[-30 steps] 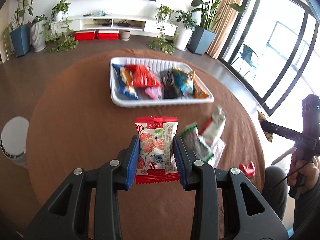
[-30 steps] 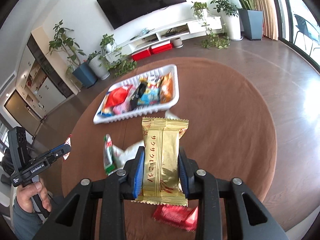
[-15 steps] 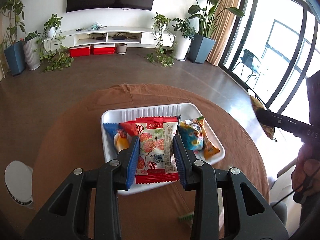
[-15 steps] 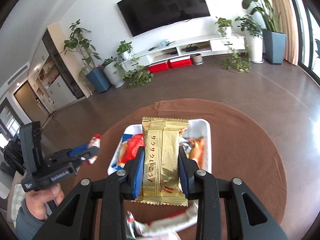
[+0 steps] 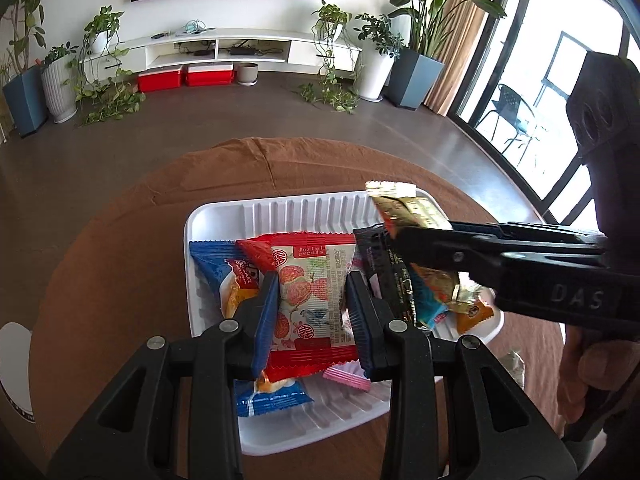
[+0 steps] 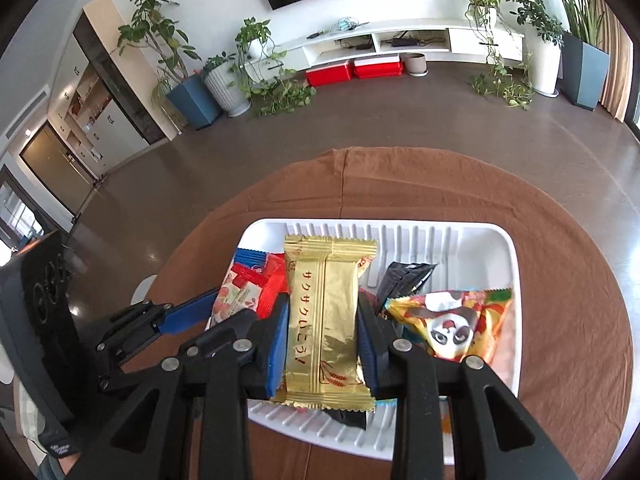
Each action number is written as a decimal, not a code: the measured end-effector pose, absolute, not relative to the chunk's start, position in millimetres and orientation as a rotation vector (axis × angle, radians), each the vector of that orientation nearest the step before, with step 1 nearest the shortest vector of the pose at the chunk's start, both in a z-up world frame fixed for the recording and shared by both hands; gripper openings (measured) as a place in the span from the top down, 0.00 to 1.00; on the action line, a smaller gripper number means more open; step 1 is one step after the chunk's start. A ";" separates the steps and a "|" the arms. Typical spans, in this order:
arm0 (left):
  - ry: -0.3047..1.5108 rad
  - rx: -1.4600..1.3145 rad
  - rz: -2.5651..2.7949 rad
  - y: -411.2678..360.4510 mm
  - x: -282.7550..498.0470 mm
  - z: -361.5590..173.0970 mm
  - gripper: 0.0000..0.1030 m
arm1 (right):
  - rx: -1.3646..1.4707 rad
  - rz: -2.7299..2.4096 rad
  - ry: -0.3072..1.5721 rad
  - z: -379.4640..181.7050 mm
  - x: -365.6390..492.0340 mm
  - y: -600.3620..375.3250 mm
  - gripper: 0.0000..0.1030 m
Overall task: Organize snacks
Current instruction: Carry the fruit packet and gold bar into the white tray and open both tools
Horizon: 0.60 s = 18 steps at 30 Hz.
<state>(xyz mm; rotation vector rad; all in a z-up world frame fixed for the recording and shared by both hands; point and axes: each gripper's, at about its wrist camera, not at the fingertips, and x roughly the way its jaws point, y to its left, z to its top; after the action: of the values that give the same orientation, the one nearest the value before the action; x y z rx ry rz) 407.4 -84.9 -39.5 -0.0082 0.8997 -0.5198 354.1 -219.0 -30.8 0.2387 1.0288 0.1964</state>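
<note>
My left gripper (image 5: pixel 312 316) is shut on a red and white snack packet (image 5: pixel 312 300) and holds it over the white ribbed tray (image 5: pixel 280 212). My right gripper (image 6: pixel 322 344) is shut on a gold snack packet (image 6: pixel 326 320) and holds it over the same tray (image 6: pixel 440 236). The right gripper also shows in the left wrist view (image 5: pixel 394 236), reaching in from the right with the gold packet (image 5: pixel 408 210). The left gripper (image 6: pixel 218 304) shows at the left of the right wrist view. The tray holds several packets: blue (image 5: pixel 212 264), black (image 6: pixel 404 280), and a panda-print one (image 6: pixel 448 324).
The tray sits on a round table under a brown cloth (image 5: pixel 100 280). A white round object (image 5: pixel 14 364) lies at the table's left edge. A crumpled wrapper (image 5: pixel 514 364) lies on the cloth right of the tray. Floor, plants and a TV shelf lie beyond.
Both grippers have moved forward from over the loose snacks on the cloth to directly above the tray, each still holding its packet. They are now close together.
</note>
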 end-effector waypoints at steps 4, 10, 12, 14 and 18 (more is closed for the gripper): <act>0.902 0.012 -0.516 -92.2 416.9 -50.5 0.69 | 0.233 0.169 1.048 -45.4 363.8 -215.4 0.68; 0.919 0.018 -0.509 -95.9 428.2 -67.7 0.69 | 0.194 0.147 1.078 -63.6 371.3 -207.9 0.68; 0.919 0.017 -0.504 -95.8 430.1 -69.8 0.67 | 0.191 0.137 1.091 -69.9 374.7 -208.7 0.68; 0.918 0.017 -0.504 -96.5 433.5 -71.9 0.67 | 0.194 0.132 1.101 -75.3 378.4 -208.4 0.68; 0.921 0.033 -0.509 -99.2 434.4 -75.9 0.67 | 0.203 0.137 1.109 -80.9 379.7 -207.6 0.67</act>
<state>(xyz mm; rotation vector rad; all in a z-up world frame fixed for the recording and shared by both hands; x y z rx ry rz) 434.4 -99.2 -75.9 0.0329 0.9213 -0.5085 379.7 -207.6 -80.9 0.2027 1.1094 0.1370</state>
